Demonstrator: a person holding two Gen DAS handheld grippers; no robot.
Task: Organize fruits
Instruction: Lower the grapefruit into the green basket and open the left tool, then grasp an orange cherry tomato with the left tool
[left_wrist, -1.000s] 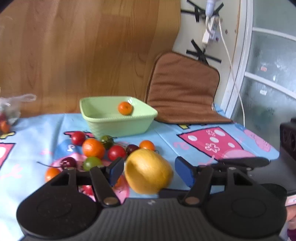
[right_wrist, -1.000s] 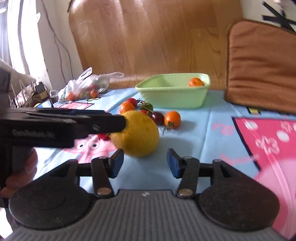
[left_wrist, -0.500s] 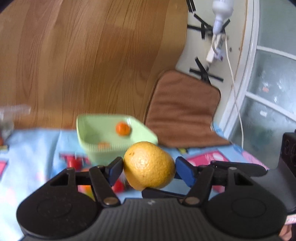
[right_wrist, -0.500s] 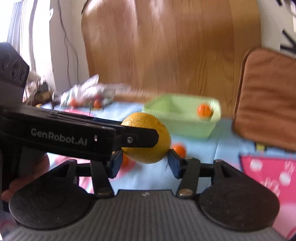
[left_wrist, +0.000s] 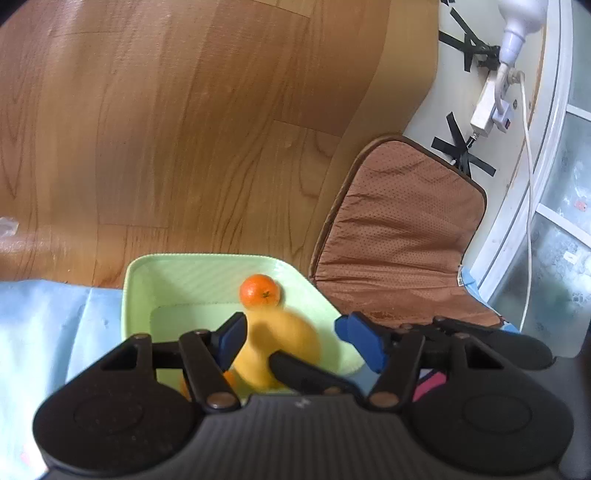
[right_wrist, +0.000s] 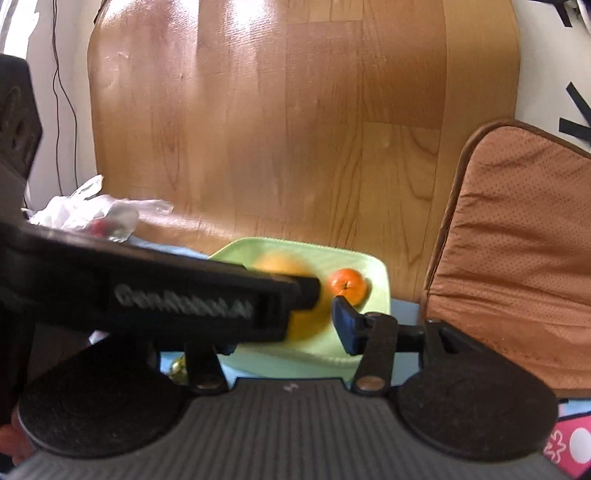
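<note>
A big yellow citrus fruit (left_wrist: 295, 341) shows blurred, low inside the light green bowl (left_wrist: 140, 280), beside a small orange (left_wrist: 260, 291). My left gripper (left_wrist: 291, 338) straddles the fruit with its jaws closing. Its left pad is at the fruit's edge, and a strip of bowl shows between the fruit and its right pad. One finger of the right gripper (left_wrist: 306, 373) crosses below the fruit. In the right wrist view the yellow fruit (right_wrist: 306, 325) lies between and beyond the closing jaws of my right gripper (right_wrist: 282, 332), half hidden by the left gripper's finger (right_wrist: 207, 299). The small orange (right_wrist: 347, 282) sits at the bowl's far side (right_wrist: 380, 295).
A brown cushion (left_wrist: 399, 236) leans just right of the bowl. A wooden board (left_wrist: 184, 129) stands behind it. A plastic bag (right_wrist: 88, 214) with red fruit lies at the left. A power strip and cord (left_wrist: 487, 107) hang on the wall. Blue tablecloth (left_wrist: 44, 325) spreads to the left.
Both grippers lifted the yellow fruit off the table and carried it forward over the bowl. It filled the jaws half a second ago and now sits lower, smaller and blurred in the bowl.
</note>
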